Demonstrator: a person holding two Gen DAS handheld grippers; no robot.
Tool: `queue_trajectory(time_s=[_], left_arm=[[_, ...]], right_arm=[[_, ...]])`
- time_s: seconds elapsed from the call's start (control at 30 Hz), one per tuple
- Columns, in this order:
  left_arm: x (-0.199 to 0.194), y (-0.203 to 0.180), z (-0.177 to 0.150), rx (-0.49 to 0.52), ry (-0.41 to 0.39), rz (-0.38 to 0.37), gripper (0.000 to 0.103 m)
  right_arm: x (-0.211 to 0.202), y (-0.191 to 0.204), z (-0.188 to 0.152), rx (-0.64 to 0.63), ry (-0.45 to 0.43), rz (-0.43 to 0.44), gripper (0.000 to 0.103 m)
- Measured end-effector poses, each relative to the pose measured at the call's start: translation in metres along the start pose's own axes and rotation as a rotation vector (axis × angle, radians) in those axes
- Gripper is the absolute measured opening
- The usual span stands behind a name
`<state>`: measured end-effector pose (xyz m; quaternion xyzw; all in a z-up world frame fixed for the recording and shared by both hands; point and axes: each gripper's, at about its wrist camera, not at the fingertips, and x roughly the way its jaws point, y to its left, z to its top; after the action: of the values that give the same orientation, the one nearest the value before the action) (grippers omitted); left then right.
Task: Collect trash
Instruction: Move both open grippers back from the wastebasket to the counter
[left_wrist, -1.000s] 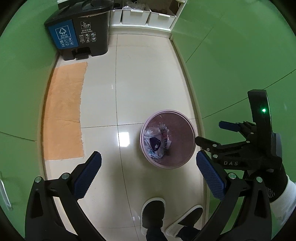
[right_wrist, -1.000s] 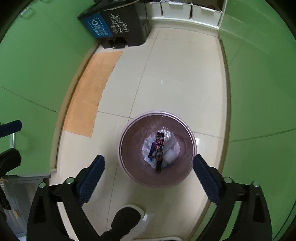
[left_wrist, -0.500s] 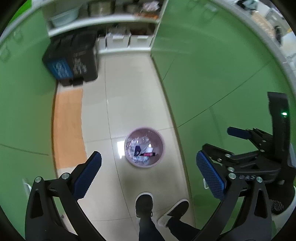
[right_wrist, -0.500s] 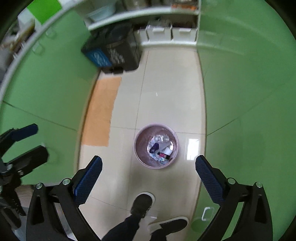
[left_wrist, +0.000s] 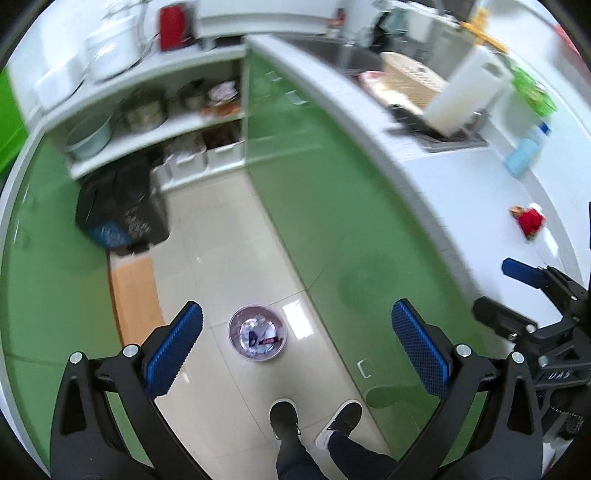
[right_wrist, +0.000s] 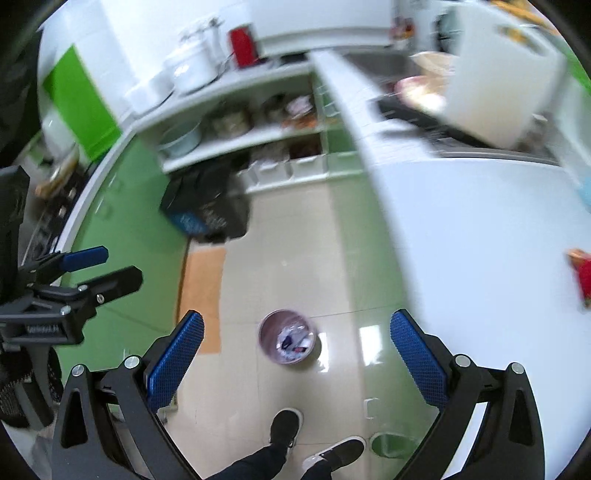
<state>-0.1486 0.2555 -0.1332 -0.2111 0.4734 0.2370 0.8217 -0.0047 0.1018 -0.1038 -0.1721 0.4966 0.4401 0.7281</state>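
Observation:
A small pink bin (left_wrist: 257, 338) holding several pieces of trash stands on the tiled floor far below; it also shows in the right wrist view (right_wrist: 288, 336). A red wrapper (left_wrist: 529, 221) lies on the white counter at the right, also at the right edge of the right wrist view (right_wrist: 583, 273). My left gripper (left_wrist: 295, 350) is open and empty, high above the floor. My right gripper (right_wrist: 295, 350) is open and empty, level with the counter. Each gripper shows in the other's view, at the right (left_wrist: 524, 291) and at the left (right_wrist: 92, 269).
A white counter (right_wrist: 480, 236) runs along the right over green cabinets (left_wrist: 332, 206). A dark two-part bin (left_wrist: 122, 218) and shelves with pots (left_wrist: 147, 110) stand at the back. An orange mat (left_wrist: 135, 299) lies on the floor. The person's shoes (left_wrist: 284, 413) are below.
Both grippers have risen from just above the pink bin to counter height, staying open. The bin looks much smaller, and the counter with the red wrapper has come into view.

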Motion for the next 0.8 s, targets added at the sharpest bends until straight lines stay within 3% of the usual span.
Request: queue_trajectory(time_s=[0.43,0.6,0.8], left_arm=[[0.002,-0.187,0.046,0.330,-0.036,-0.152,0.100],[0.016,-0.253,0.062,0.397,-0.043,-0.232,0.100],[0.051,-0.318,0.082,0.443,0.014,-0.271,0.100]], right_arm=[[-0.134,-0.184,-0.074,0.365,-0.145,-0.260,0.097],[-0.160,-0.235,-0.098,0.452,-0.168,-0.316,0.097],[-0.175,-0.276,-0.119,0.514,-0.171,-0.340,0.097]])
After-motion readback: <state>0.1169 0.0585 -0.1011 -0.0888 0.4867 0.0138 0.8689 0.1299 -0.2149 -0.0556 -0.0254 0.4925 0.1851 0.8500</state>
